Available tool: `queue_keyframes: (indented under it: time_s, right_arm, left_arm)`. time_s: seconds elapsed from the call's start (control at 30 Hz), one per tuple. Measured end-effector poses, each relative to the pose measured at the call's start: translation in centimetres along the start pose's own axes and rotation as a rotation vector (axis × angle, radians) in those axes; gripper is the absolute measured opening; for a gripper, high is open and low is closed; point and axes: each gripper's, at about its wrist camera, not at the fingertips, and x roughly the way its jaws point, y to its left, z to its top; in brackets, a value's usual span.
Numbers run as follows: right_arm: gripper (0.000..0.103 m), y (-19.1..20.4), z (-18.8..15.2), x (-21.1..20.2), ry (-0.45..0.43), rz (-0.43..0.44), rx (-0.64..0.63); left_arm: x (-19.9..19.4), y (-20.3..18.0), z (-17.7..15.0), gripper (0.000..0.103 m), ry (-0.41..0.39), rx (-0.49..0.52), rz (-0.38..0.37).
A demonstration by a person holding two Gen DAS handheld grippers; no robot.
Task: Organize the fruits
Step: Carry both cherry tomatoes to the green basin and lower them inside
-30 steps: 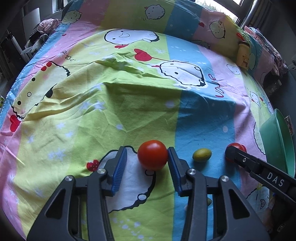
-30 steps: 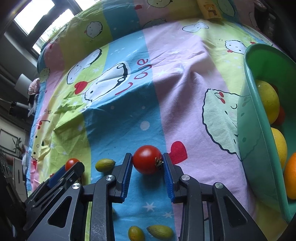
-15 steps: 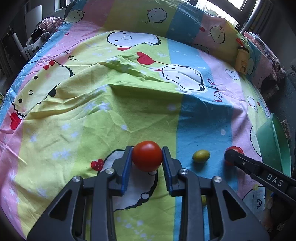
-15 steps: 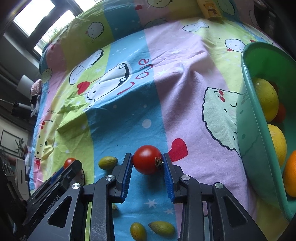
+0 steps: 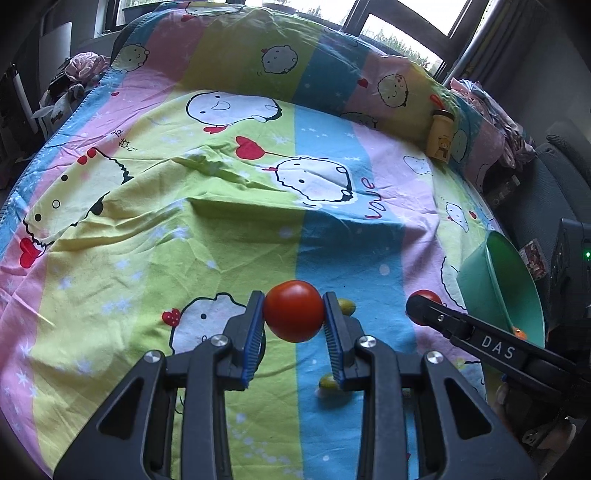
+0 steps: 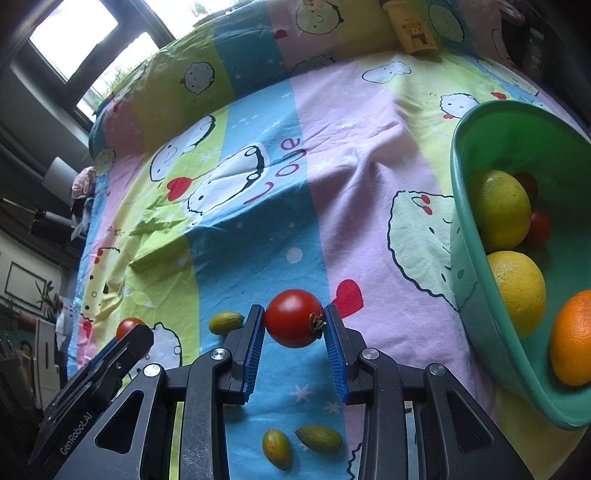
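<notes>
Two small green fruits (image 5: 332,384) sit half hidden behind the left claw (image 5: 294,317).

Bowl (image 6: 476,295) holding fruit (image 6: 498,210) sits on bedsheet (image 6: 369,184), right of loose olives (image 6: 317,438)

Green bowl (image 6: 476,295) cut off by right edge in right wrist view; orange (image 6: 574,339) inside likewise cropped. Small red fruits (image 6: 539,229) half hidden behind upper lemon (image 6: 498,208). Olive-like fruit (image 5: 347,305) mostly masked by left gripper (image 5: 293,315) finger. Far tomato (image 5: 424,297) partly covered by right gripper (image 6: 293,319) tip. Bottle (image 6: 413,26) top cropped.
</notes>
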Motion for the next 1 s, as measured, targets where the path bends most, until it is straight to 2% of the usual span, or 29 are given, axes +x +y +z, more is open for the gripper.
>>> queue_keyframes:
  time_s: [0.4, 0.5, 0.57, 0.67, 0.8, 1.0]
  right_arm:
    - [0.034, -0.6, -0.2, -4.0, -0.111, 0.055, 0.001]
    - [0.034, -0.3, -0.2, -4.6, -0.136, 0.044, -0.023]
    - [0.034, -0.5, -0.2, -4.2, -0.122, 0.051, -0.011]
    - [0.034, -0.4, -0.2, -2.9, -0.052, 0.068, -0.016]
    - [0.034, 1.0, 0.3, -0.6, 0.0, 0.085, -0.027]
    - [0.034, 2.6, 1.0, 2.9, 0.073, 0.017, -0.035]
  left_arm:
    - [-2.0, -2.4, -0.1, 0.031, -0.057, 0.054, -0.048]
    - [-1.9, -2.8, -0.2, 0.031, -0.052, 0.068, -0.053]
    - [-1.7, -2.7, -0.3, 0.031, -0.043, 0.069, -0.045]
    - [-1.4, -2.3, -0.4, 0.031, -0.032, 0.062, -0.032]
    - [-1.1, -1.0, -0.4, 0.031, -0.018, 0.02, -0.024]
    - [-0.8, -0.1, -0.6, 0.031, 0.0, -0.002, -0.015]
